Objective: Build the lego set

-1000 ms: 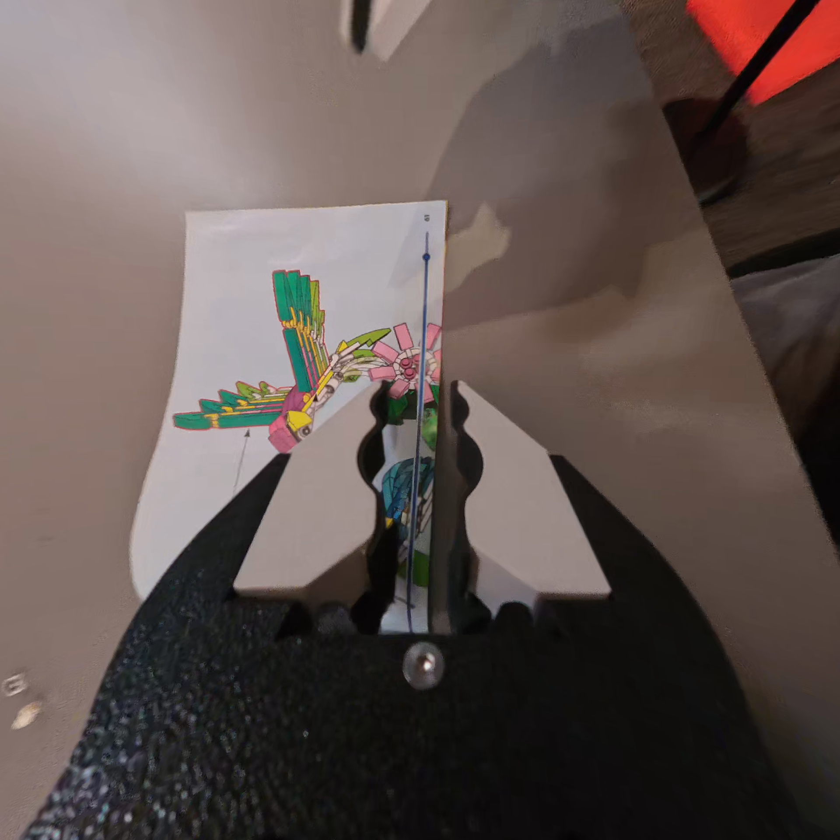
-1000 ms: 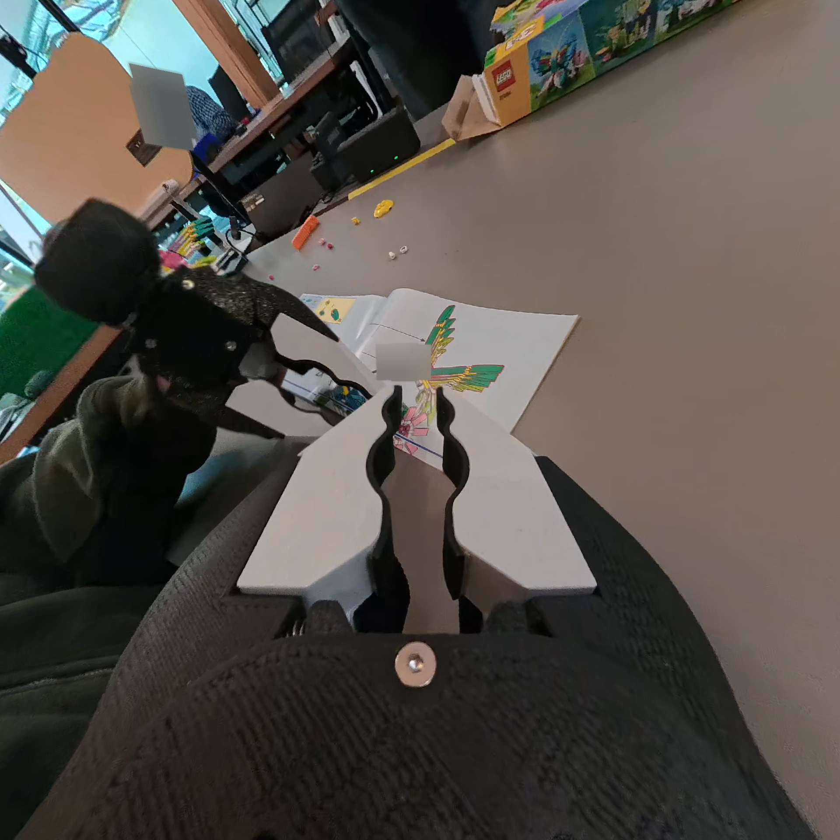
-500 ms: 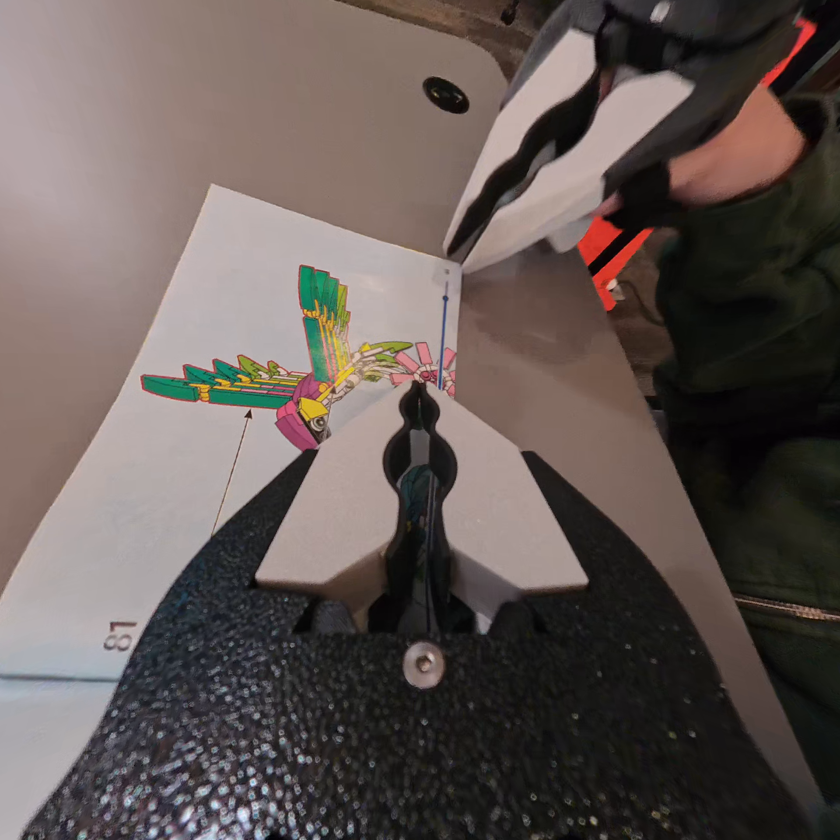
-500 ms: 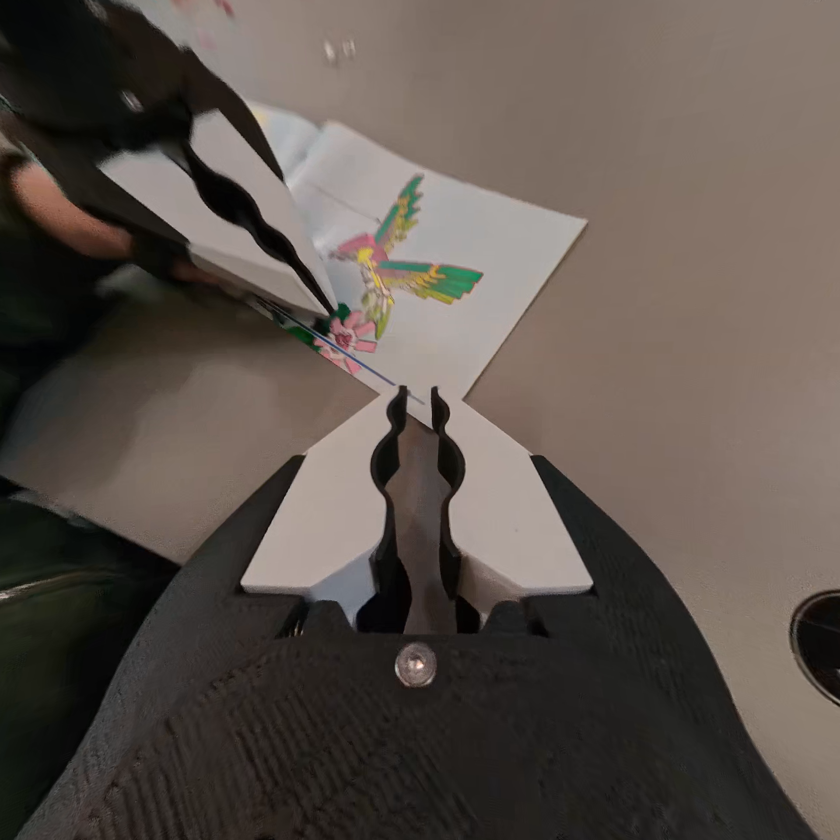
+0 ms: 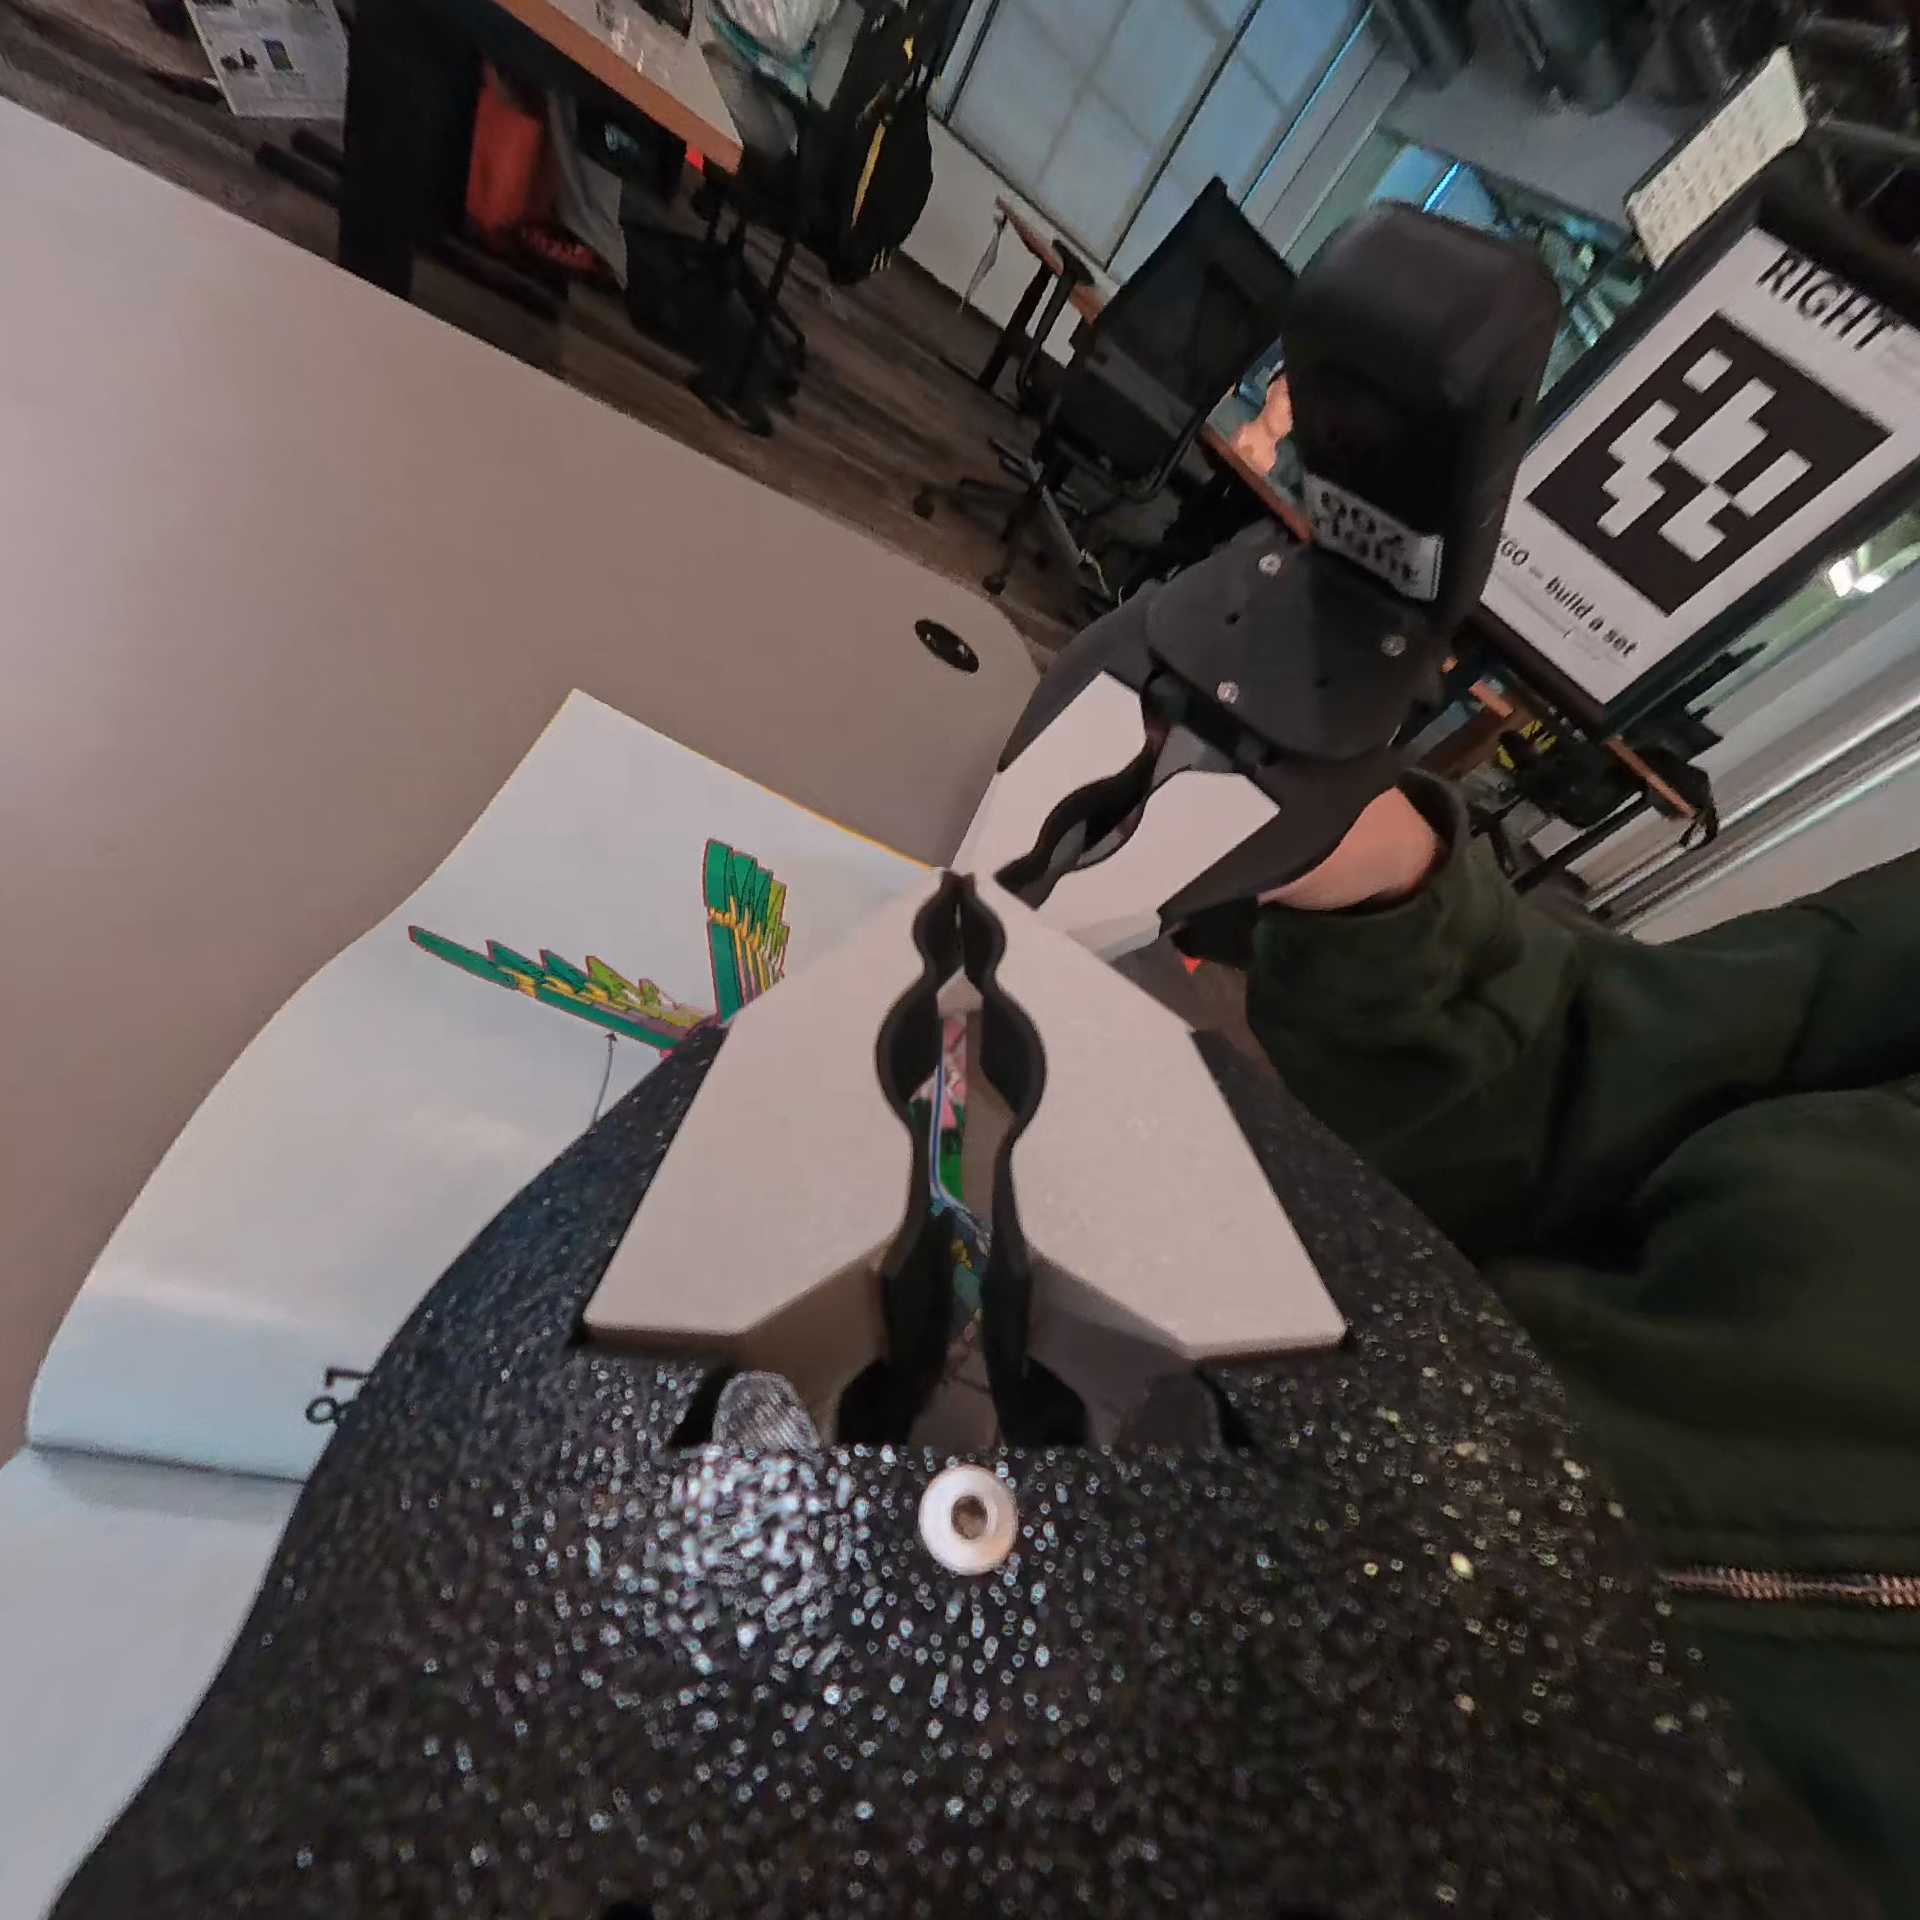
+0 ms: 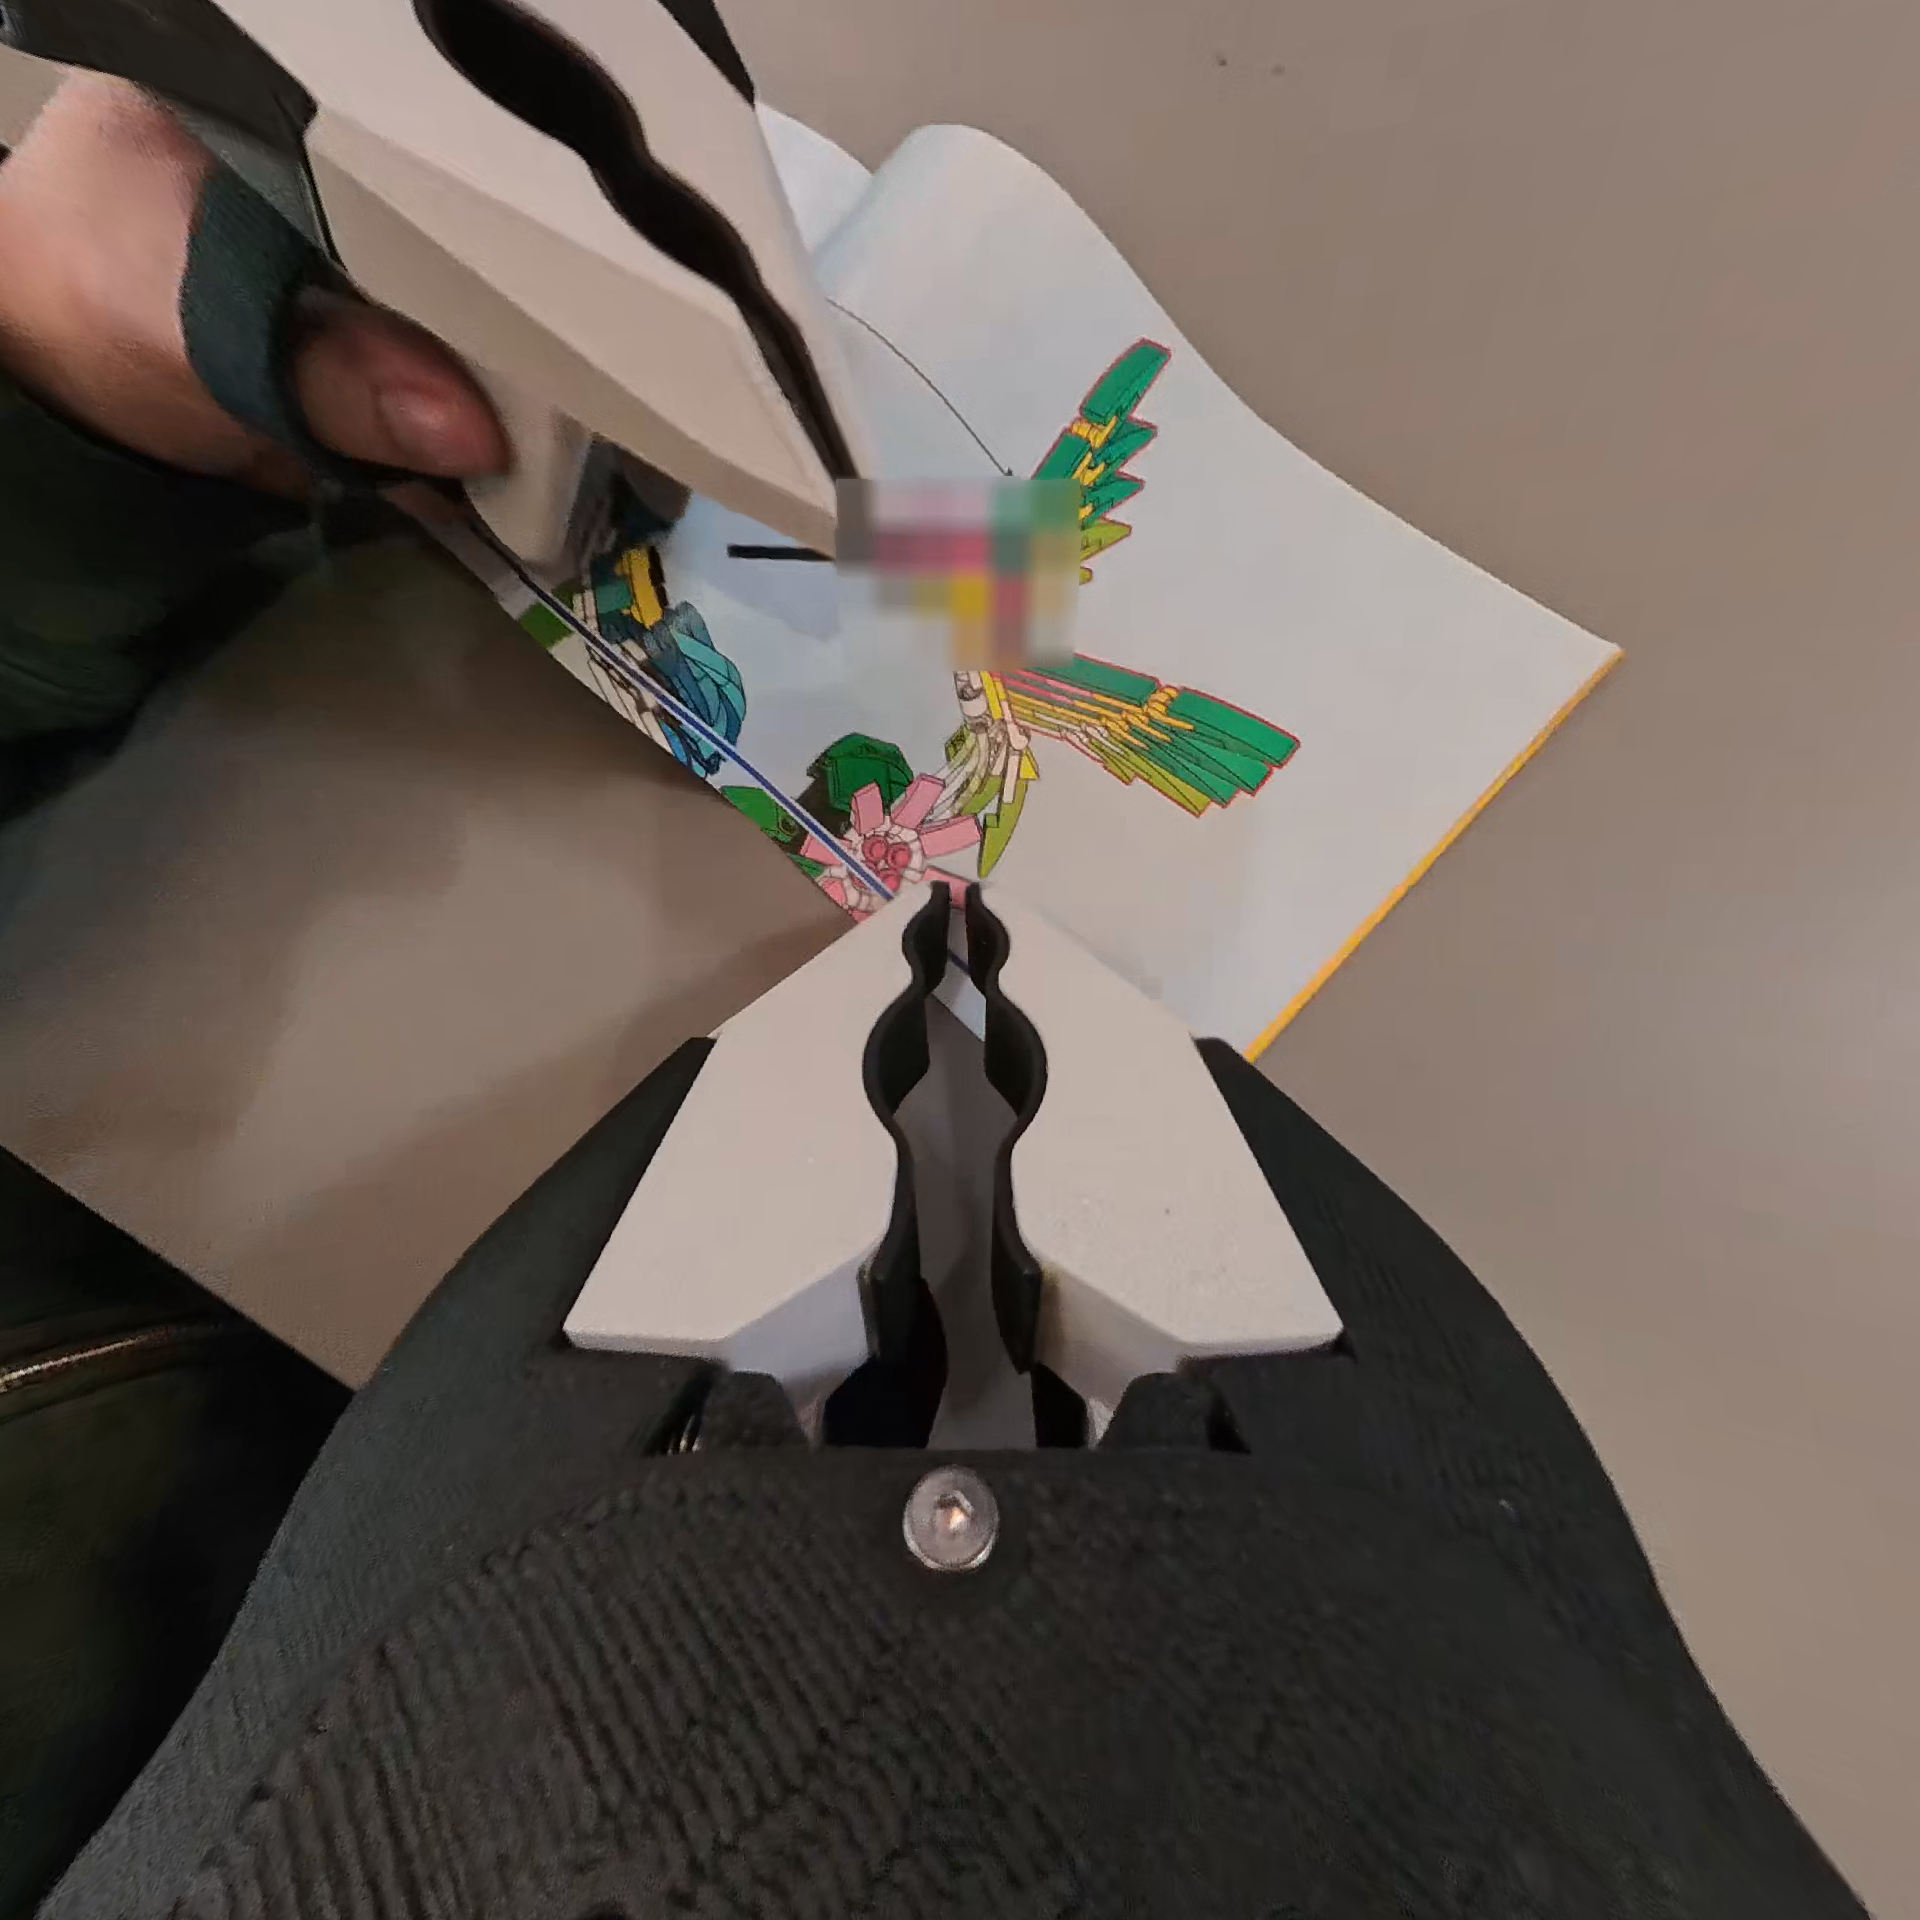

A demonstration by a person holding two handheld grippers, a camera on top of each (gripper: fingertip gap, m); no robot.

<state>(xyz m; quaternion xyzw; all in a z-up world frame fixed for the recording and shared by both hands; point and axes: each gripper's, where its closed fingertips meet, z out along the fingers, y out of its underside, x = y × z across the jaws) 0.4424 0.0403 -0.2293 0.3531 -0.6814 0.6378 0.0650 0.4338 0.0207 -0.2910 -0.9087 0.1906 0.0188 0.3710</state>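
Note:
The open instruction booklet [image 5: 499,1060] lies on the grey table [image 5: 312,520], showing a drawn green bird and pink flower [image 6: 894,831]. My left gripper [image 5: 956,891] is shut on the near edge of a lifted page, which shows between its jaws. It also appears at the top left of the right wrist view [image 6: 821,468]. My right gripper [image 6: 958,896] is shut on the same page edge [image 6: 665,717] near the flower, with the paper passing between its jaws. It also shows in the left wrist view [image 5: 1013,868], tips close to my left gripper's.
A round cable hole [image 5: 945,646] is in the table's far corner. A person's green sleeve [image 5: 1507,1039] and hand [image 6: 156,301] are beside the booklet. Office chairs [image 5: 1143,343], desks and a black-and-white marker sign [image 5: 1704,468] stand beyond the table edge. The left gripper's tips are roughly 7 centimetres from the right gripper's.
My left gripper has tilted up while still holding the page. My right gripper has moved in along the page edge to the flower, and its jaws have closed on the paper.

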